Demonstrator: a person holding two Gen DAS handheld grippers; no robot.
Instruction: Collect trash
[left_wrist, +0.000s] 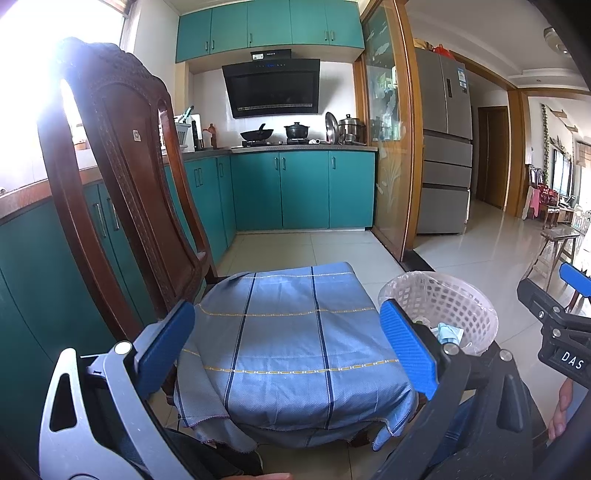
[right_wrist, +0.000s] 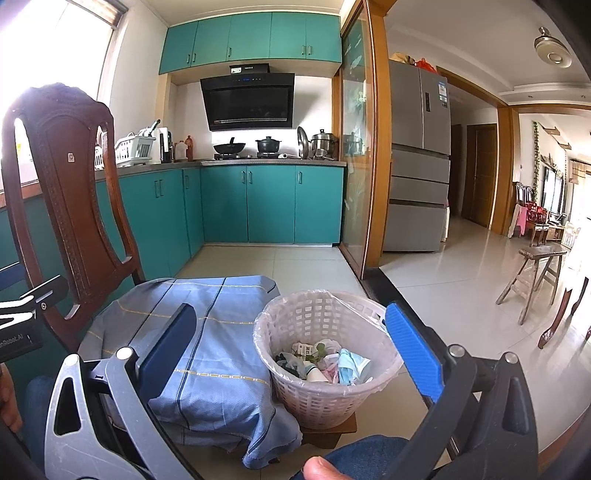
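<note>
Both tools, left (left_wrist: 288, 345) and right (right_wrist: 291, 354), hover level, jaws spread.

Wooden chair (left_wrist: 122, 192) beside blue checked cloth (left_wrist: 291, 343); fridge (right_wrist: 419, 155) behind.

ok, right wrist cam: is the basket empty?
No, the white basket already holds crumpled trash, including a blue face mask.

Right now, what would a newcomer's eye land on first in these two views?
Probably the white basket, lined with a clear bag and holding crumpled trash, standing just right of the blue checked cloth draped over a chair seat. Next, the carved wooden chair back rising on the left and the teal cabinets behind. Both hand-held grippers, left and right, are open and empty.
</note>
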